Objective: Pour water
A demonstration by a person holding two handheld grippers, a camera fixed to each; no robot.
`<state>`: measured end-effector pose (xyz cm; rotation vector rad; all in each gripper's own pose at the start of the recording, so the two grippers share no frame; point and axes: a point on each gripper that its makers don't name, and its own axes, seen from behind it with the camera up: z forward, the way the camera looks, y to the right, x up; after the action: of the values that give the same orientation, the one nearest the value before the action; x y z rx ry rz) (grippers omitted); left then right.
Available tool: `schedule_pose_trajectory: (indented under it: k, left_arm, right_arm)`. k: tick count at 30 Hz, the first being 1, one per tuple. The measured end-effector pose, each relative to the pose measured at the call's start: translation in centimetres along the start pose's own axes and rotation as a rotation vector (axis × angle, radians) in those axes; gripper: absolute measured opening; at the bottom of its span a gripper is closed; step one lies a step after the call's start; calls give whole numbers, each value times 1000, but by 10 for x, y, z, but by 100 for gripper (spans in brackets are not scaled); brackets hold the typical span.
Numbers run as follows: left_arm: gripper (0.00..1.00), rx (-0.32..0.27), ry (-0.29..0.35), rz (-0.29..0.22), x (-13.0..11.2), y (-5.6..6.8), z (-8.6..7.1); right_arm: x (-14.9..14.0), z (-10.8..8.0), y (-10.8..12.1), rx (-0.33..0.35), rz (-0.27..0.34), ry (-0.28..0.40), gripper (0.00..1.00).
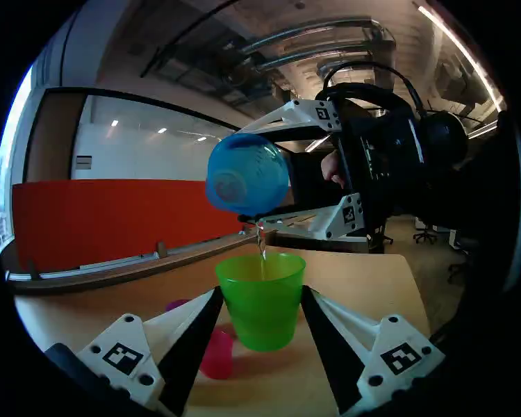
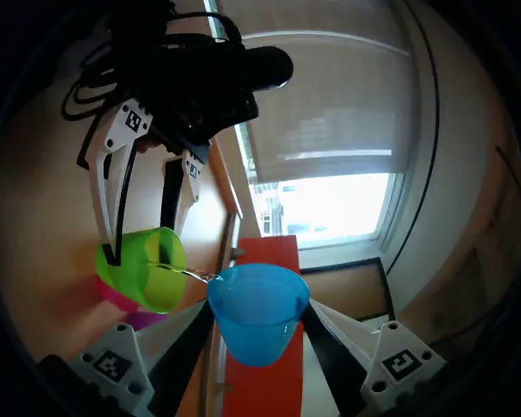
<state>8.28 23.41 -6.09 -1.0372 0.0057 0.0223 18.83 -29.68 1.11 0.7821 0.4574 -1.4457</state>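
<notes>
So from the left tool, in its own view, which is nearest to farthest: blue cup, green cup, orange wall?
1. Green cup, between its fingers.
2. Blue cup, above, tipped and pouring.
3. Orange wall, far left, in the background.

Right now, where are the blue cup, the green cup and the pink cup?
blue cup (image 2: pixel 258 316): right gripper view, on its outer side wall.
green cup (image 1: pixel 262 309): left gripper view, on its front wall below the rim.
pink cup (image 1: pixel 217 354): left gripper view, on its visible side wall.
</notes>
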Motion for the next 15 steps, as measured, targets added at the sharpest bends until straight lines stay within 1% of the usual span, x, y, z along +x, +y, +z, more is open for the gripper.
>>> schedule_pose_trajectory:
  k: [8,15]
  left_arm:
    - [81,1,3,-1,1,-1,-1]
    - [81,2,4,-1,1,-1,-1]
  right_arm:
    - [3,-2,-2,3,-35,-1,88]
    - [8,-5,-3,2,-53,2,89]
